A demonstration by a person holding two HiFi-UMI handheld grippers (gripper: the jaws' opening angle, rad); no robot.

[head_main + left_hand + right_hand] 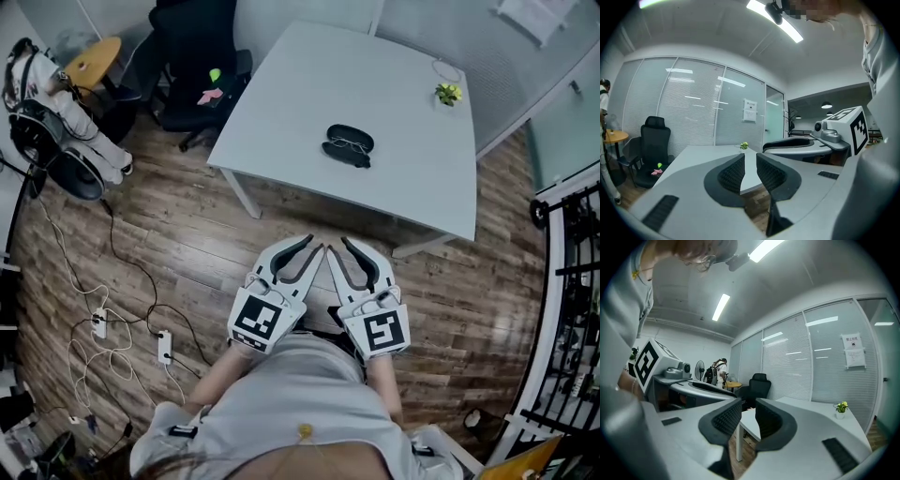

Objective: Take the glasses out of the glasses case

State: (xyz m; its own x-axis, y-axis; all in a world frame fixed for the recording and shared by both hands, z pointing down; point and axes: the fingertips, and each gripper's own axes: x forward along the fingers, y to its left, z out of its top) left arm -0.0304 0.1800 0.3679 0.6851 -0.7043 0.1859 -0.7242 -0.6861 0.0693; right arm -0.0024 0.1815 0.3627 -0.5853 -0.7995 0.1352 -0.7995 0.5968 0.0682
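**A:** How much room is there to move around in?

**B:** Plenty tbh. The wood-plank floor [187,234] fills most of the head view. The strip between the person [300,403] and the near edge of the white table [403,94] is bare boards. The clutter hugs the frame edges: a black office chair [192,66] upper left, 2 cabled power strips [164,347] lower left, and a black rack [572,272] down the right side. Blind-covered glass walls [693,103] stand behind the table.

**A:** And the tabletop?

**B:** Smooth, matte, squared corners, mostly bare. The glasses case [349,141] is a black oval clamshell lying open near the middle, well apart from every edge. The glasses [348,145] have a thin wire frame and seem to lie in it, but they're too small to be sure. There's 1 small potted plant [448,93] toward the upper right corner.

**A:** Grippers?

**B:** Both are low centre, side by side over the floor, well short of the table. The left gripper [313,247] and right gripper [339,246] each have ribbed black pads [731,173] a narrow gap apart, with nothing between them.
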